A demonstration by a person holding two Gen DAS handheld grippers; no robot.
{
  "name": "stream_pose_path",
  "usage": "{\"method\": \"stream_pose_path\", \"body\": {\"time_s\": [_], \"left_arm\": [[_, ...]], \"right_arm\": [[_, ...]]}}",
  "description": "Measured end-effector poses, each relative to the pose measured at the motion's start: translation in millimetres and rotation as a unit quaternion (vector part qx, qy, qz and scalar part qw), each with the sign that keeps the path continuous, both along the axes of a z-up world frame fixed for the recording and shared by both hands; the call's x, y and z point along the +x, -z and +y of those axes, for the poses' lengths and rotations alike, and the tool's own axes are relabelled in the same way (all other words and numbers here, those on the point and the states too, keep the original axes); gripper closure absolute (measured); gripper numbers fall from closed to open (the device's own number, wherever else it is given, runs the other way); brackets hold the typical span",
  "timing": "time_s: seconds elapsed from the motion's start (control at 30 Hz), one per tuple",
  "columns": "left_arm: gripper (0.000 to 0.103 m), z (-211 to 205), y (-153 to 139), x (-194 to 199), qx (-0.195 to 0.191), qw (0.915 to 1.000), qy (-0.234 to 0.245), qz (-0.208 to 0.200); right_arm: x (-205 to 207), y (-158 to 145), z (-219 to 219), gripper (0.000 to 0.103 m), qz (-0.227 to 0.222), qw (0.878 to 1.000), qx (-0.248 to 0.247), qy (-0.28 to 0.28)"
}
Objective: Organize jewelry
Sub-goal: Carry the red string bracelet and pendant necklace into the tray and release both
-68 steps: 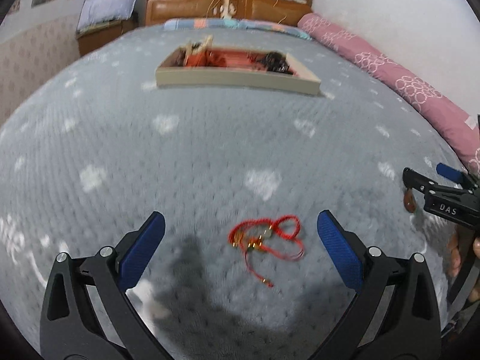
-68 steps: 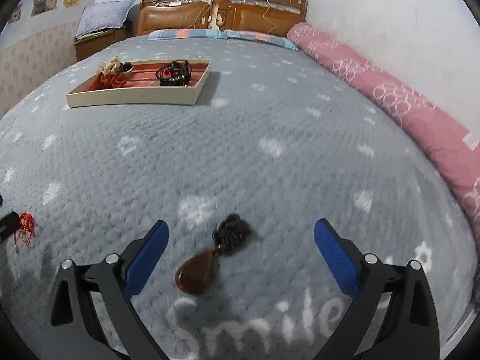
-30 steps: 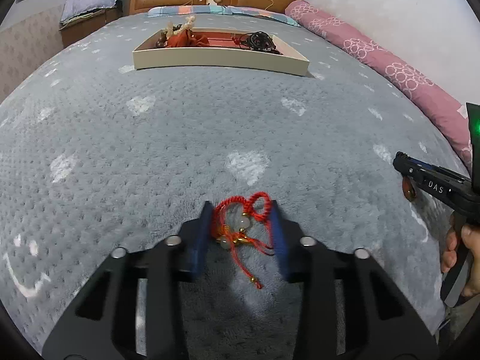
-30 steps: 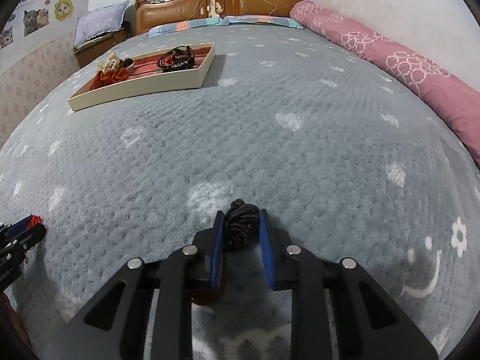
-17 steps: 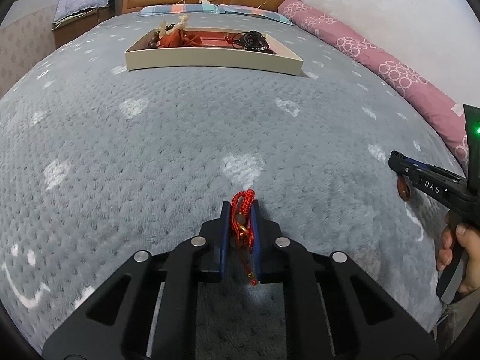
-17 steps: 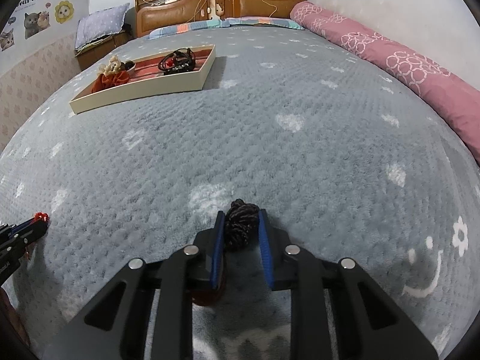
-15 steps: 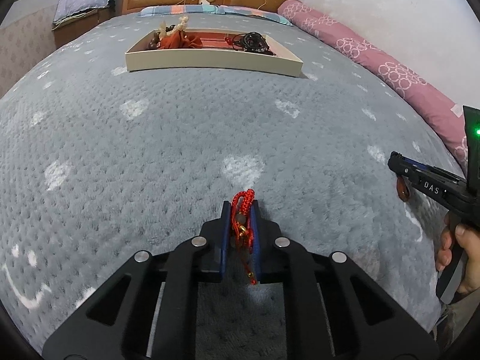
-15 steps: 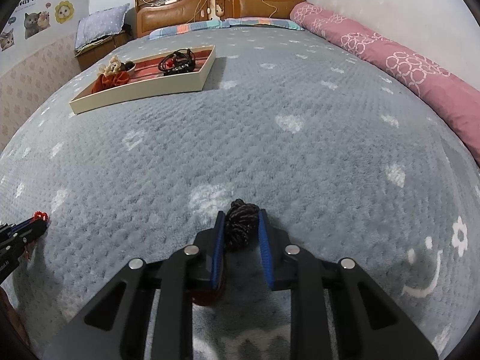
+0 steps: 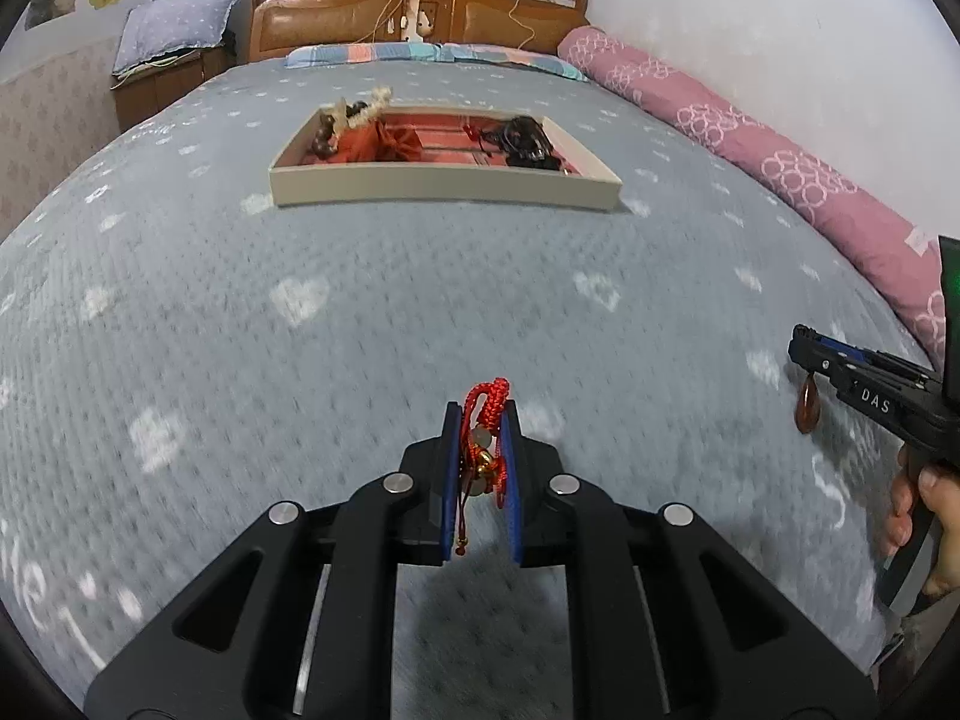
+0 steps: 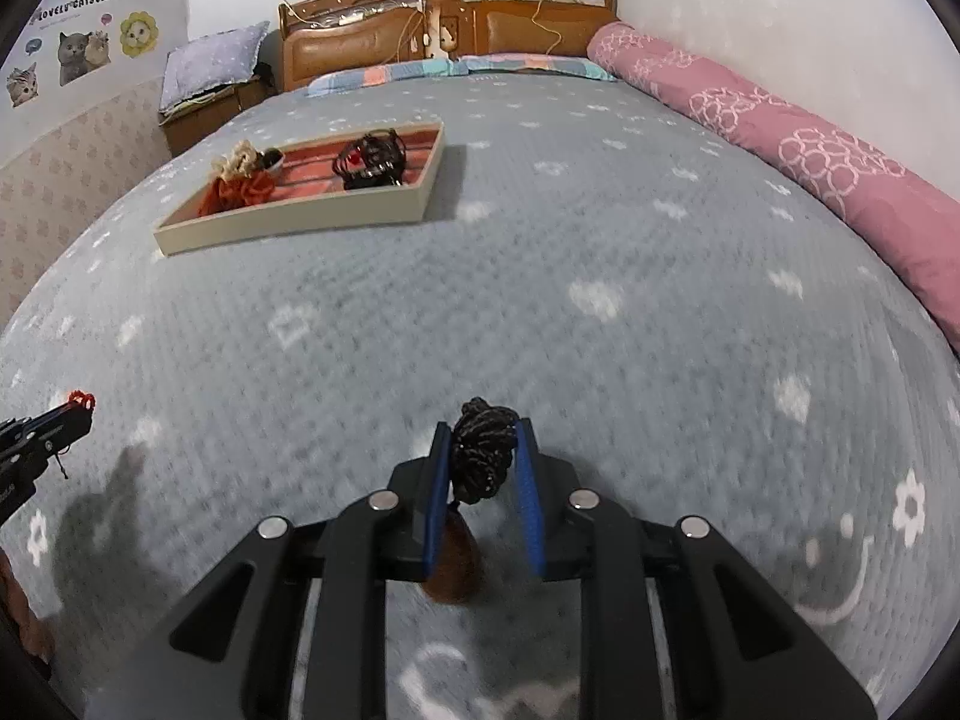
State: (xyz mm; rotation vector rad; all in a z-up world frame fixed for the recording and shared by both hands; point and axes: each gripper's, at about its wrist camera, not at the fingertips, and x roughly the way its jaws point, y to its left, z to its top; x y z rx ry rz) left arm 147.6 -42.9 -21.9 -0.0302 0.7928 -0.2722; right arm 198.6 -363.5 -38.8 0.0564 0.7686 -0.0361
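Note:
My left gripper (image 9: 483,420) is shut on a red cord bracelet (image 9: 487,402) with small gold beads, lifted off the grey bedspread; a loose end dangles below the pads. My right gripper (image 10: 483,441) is shut on the bundled black cord (image 10: 483,450) of a necklace, and its amber teardrop pendant (image 10: 453,570) hangs beneath the fingers. In the left wrist view the right gripper (image 9: 807,354) shows at the right edge with the pendant (image 9: 808,405) dangling. The beige jewelry tray (image 9: 444,186) (image 10: 300,222) lies ahead on the bed, holding beads, an orange item and dark cords.
A grey blanket (image 10: 600,312) with white hearts covers the bed. A long pink bolster (image 10: 798,156) runs along the right wall. A wooden headboard (image 10: 444,18) and a nightstand with a cushion (image 10: 210,78) stand behind the tray. A person's hand (image 9: 924,516) holds the right gripper.
The left gripper's pads closed on the red bracelet and both grippers rose, lifting bracelet and necklace off the blanket. The views now look further ahead towards the tray.

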Motion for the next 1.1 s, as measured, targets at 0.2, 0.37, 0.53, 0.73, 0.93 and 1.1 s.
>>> {"method": "stream_pose_path", "body": {"time_s": [0.2, 0.37, 0.53, 0.73, 0.93, 1.1], "left_arm": [[0.092, 11, -20, 24, 0.003, 0.9999, -0.003, -0.016], [0.092, 17, -38, 50, 0.011, 0.9995, -0.003, -0.031], [0.092, 22, -53, 85, 0.01, 0.9992, -0.005, -0.037], [0.092, 21, -65, 130, 0.017, 0.9986, -0.006, -0.05], [0.092, 22, -67, 183, 0.012, 0.9983, -0.011, -0.055], [0.092, 26, -55, 222, 0.018, 0.9984, -0.019, -0.049]], "right_arm": [[22, -16, 12, 0.082, -0.011, 1.0, -0.005, -0.011], [45, -32, 27, 0.082, -0.025, 0.999, -0.006, -0.023], [74, -48, 39, 0.082, -0.038, 0.999, -0.004, -0.034], [120, -61, 54, 0.082, -0.048, 0.998, -0.009, -0.046], [175, -63, 67, 0.082, -0.049, 0.997, -0.009, -0.052], [211, -55, 76, 0.082, -0.047, 0.998, -0.005, -0.052]]}}
